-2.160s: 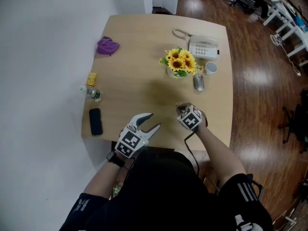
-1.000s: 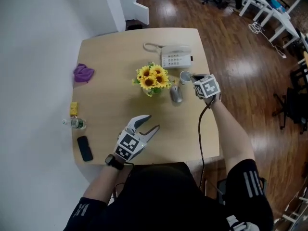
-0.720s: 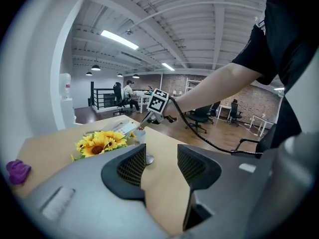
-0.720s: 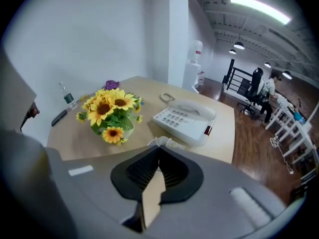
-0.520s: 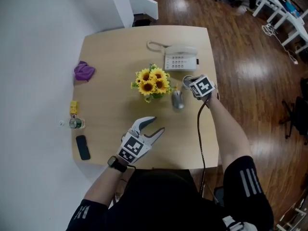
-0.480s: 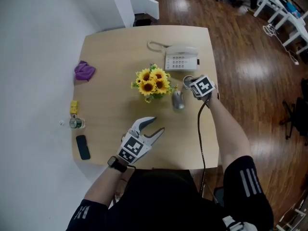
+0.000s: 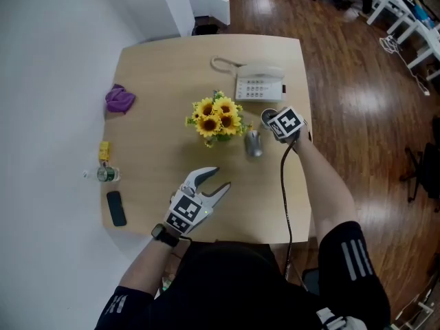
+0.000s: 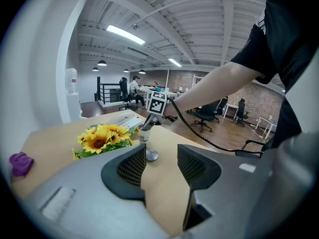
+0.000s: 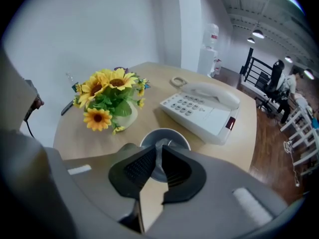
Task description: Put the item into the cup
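Right gripper view: my right gripper had its fingers clenched on a thin grey item. The item hung over the mouth of the cup; I could not tell whether its tip was inside.

Head view: the cup stood at 3 o'clock of the flowers, with the phone at 12 o'clock of it and the mouse at 7 o'clock.

Left gripper view: my left gripper was released, jaws wide apart over bare table. It sat at 6 o'clock of the flowers, well apart from the cup.
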A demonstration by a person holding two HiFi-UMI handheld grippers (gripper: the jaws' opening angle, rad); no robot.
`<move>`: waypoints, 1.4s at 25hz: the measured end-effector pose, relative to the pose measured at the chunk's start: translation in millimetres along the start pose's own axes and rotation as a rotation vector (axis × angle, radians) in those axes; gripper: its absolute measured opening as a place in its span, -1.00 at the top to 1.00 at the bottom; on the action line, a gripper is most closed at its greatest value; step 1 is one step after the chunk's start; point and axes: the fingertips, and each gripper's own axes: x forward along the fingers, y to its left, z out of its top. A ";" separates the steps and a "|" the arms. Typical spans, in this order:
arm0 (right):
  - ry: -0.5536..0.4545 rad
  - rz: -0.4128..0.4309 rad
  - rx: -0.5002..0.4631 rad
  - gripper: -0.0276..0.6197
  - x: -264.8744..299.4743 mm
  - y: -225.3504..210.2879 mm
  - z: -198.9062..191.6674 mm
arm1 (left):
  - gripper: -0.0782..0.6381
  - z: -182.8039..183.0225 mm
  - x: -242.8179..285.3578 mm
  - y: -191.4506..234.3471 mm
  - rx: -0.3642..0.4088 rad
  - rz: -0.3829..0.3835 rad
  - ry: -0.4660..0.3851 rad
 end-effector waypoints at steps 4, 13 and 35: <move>-0.044 0.011 0.013 0.65 -10.3 3.3 6.4 | 0.25 2.8 -4.2 2.4 0.004 0.010 -0.008; -0.233 -0.067 0.069 0.60 -67.6 6.7 29.7 | 0.25 5.6 -28.9 4.6 0.023 0.012 -0.045; -0.854 0.007 0.171 0.61 -277.0 314.9 29.2 | 0.25 -25.3 -189.8 -35.3 0.157 -0.046 -0.170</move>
